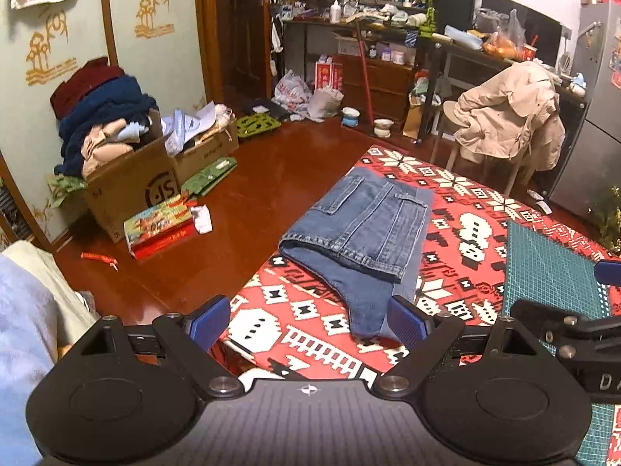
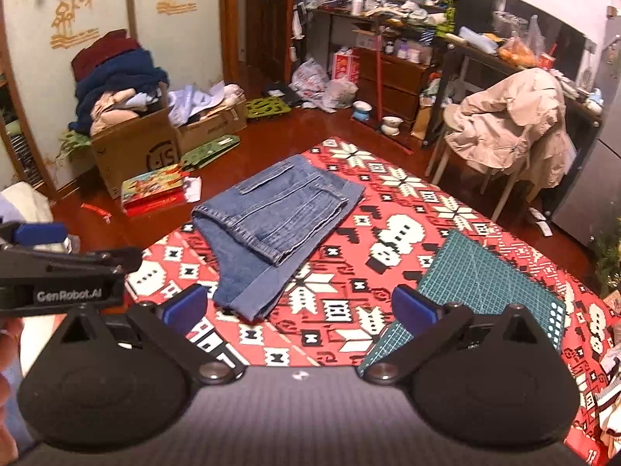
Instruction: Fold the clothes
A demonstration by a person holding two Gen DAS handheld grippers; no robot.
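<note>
Left tongs point(image 1: 310, 322) and right tongs point(image 2: 300, 308), ribbed blue pads, gape empty. Folded denim jeans point(image 1: 361, 240), stitched seams, lie near patterned red table cover's point(image 1: 458, 209) left edge.

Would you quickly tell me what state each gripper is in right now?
Left gripper: open, holding nothing; the folded jeans lie beyond its fingers.
Right gripper: open, holding nothing, above the red patterned cloth.
</note>
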